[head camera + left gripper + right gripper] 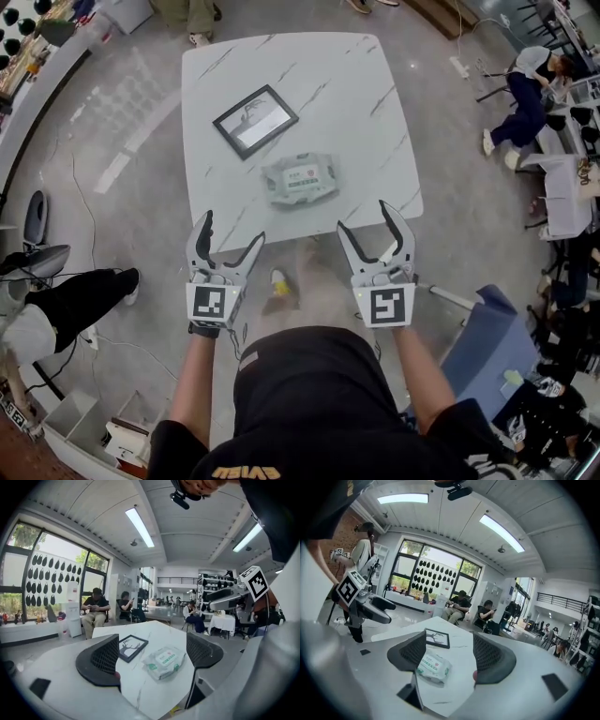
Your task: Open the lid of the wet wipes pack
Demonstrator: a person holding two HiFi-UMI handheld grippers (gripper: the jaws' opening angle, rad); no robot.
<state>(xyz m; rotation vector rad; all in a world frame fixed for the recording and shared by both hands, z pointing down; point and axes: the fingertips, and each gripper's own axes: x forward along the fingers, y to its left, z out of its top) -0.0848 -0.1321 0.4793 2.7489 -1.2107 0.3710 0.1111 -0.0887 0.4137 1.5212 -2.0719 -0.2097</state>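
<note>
While both grippers hover by the near edge of the table (pixel 375 112), the wipes pack (pixel 300 178) lies flat around the middle of it, lid down, just beside a picture frame (pixel 255 121) further back. Left gripper (pixel 232 230) is spread wide and empty. Right gripper (pixel 366 220) is apart too, a bit narrower, also empty. Neither touches the pack.

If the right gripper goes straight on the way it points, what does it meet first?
The right gripper would probably meet the white marble-patterned table top first, just right of the white-and-green wet wipes pack; depth is unclear.
</note>
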